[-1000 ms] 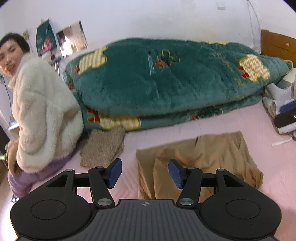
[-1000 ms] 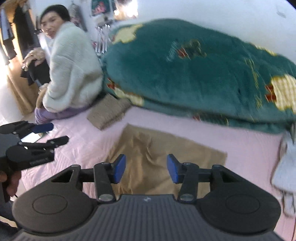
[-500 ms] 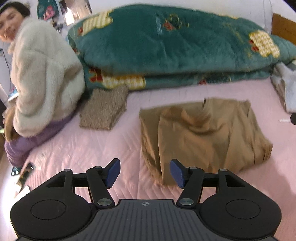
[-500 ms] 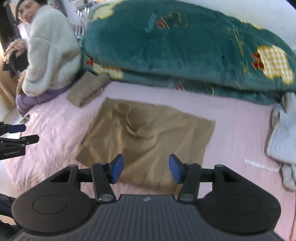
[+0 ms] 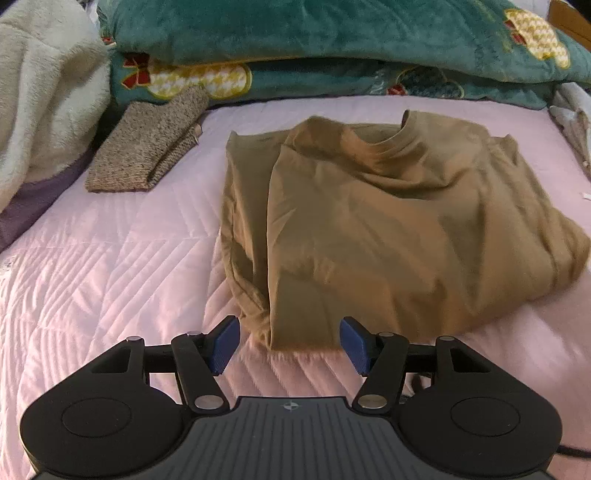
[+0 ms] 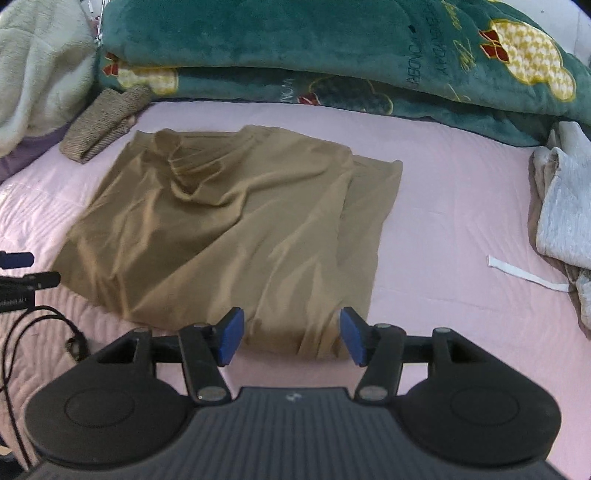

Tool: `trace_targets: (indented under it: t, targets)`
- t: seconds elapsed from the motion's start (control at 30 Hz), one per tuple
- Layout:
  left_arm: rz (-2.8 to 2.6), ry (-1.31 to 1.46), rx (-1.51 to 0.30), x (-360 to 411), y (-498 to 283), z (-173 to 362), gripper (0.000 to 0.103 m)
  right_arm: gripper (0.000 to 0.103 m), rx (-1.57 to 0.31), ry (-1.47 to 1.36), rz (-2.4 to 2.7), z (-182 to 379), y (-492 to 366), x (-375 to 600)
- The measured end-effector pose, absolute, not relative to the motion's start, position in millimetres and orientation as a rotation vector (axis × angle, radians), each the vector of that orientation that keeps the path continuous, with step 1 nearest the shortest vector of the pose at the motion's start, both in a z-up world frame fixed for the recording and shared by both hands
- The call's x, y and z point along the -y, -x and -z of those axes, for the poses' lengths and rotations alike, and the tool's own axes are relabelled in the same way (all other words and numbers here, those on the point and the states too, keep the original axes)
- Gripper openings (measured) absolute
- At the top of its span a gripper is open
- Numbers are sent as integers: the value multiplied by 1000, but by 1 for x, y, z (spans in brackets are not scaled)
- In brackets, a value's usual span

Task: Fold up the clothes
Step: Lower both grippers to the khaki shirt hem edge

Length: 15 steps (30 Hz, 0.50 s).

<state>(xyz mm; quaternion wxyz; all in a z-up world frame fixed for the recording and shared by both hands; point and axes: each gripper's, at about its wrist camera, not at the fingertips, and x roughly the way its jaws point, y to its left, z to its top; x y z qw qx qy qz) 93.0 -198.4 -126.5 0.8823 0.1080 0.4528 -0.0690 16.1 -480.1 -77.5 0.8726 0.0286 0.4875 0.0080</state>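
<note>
A tan mock-neck top (image 5: pixel 388 229) lies partly folded on the pink bedspread (image 5: pixel 110 277), collar toward the quilt. My left gripper (image 5: pixel 289 328) hovers low over its near left corner, jaws open, and the hem edge shows between the blue pads without touching them. My right gripper (image 6: pixel 291 321) hangs over the near right corner of the same top (image 6: pixel 229 229). Its jaws are opening, with the hem between them and not gripped. The left gripper (image 6: pixel 18 273) also shows at the left edge of the right wrist view.
A green plush quilt (image 5: pixel 332 33) is piled along the far side. A folded knitted piece (image 5: pixel 147 147) lies at the far left beside a person's cream fleece jacket (image 5: pixel 40 92). Grey clothes (image 6: pixel 561 214) and a white strip (image 6: pixel 524 275) lie to the right.
Both grippers have dropped toward the bed and tilted down, so the tan top fills more of each view. The right jaws have widened a little. The person is now mostly out of view.
</note>
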Motion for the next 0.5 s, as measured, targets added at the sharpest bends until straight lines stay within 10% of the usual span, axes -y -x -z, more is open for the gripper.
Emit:
trace_targets:
  t: [0.5]
  targets:
    - [180,-259,-1002,210,-128,159,68,59,-1069,-57,17,125,-35,496]
